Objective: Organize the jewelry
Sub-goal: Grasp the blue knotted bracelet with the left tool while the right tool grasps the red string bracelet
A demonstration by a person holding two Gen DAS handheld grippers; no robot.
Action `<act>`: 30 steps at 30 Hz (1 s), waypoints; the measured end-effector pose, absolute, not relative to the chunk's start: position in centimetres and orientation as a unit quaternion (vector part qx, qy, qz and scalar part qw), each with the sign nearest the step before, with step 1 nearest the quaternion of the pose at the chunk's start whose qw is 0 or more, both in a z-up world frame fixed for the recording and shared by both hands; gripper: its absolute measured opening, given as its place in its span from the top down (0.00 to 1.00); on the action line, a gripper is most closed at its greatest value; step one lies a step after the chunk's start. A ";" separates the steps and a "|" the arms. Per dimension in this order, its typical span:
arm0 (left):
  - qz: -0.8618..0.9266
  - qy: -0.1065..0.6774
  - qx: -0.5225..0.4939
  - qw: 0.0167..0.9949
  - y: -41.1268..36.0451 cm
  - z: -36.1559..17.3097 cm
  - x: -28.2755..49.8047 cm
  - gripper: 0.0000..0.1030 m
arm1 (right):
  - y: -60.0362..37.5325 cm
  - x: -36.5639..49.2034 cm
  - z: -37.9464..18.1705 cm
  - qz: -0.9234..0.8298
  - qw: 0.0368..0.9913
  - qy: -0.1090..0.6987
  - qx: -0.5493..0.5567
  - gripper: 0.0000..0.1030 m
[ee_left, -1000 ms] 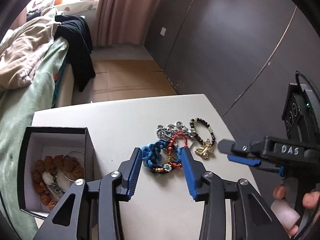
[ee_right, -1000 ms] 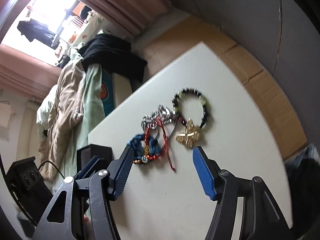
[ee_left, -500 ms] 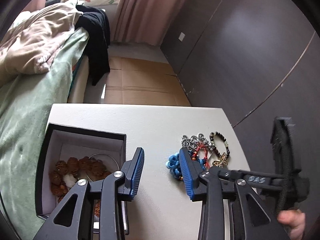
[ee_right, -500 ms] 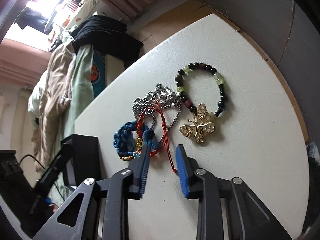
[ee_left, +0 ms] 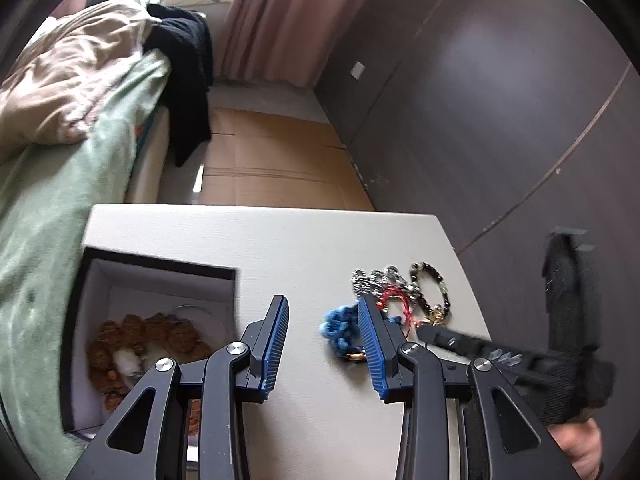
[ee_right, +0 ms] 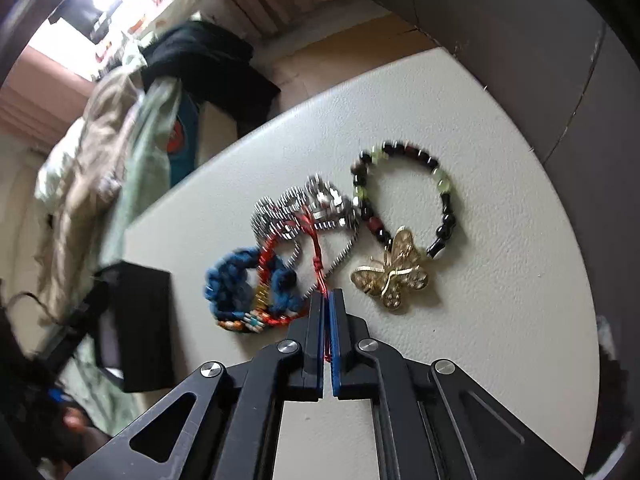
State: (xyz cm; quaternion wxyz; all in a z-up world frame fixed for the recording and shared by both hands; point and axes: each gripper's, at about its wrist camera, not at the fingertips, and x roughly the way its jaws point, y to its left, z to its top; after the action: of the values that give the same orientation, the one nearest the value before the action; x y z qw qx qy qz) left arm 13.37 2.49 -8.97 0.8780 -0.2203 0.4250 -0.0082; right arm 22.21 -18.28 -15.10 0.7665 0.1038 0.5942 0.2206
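A jewelry pile lies on the white table (ee_right: 500, 280): a red cord bracelet (ee_right: 316, 248), a blue braided bracelet (ee_right: 232, 280), a silver chain (ee_right: 304, 208), a dark bead bracelet (ee_right: 444, 208) and a gold butterfly brooch (ee_right: 394, 276). My right gripper (ee_right: 326, 296) is shut on the loose end of the red cord, which shows between its blue pads. My left gripper (ee_left: 322, 312) hangs open over bare table between the pile and a black box (ee_left: 160, 272), with nothing between its fingers. Brown beads (ee_left: 160, 336) lie inside the box.
A bed with green and beige covers (ee_left: 60, 140) runs along the table's left side. Dark wardrobe doors (ee_left: 480, 100) stand to the right, and cardboard (ee_left: 272, 160) covers the floor beyond the far edge. A hand (ee_left: 580, 448) holds the right gripper.
The right jaws came together on the red cord as that gripper dropped toward the pile. The left gripper slid left, so the box now shows more fully.
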 end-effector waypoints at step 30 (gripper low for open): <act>0.016 0.502 -0.076 0.861 -3.7 -14.8 17.3 0.32 | -23.1 22.9 -9.7 0.283 0.757 0.524 0.269 0.96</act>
State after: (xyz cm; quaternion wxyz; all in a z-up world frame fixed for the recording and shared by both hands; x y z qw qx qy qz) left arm 17.28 -3.72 -14.77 0.8615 -0.0764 0.5017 0.0162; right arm 22.89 -23.05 -9.72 0.7568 0.2692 0.5241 0.2831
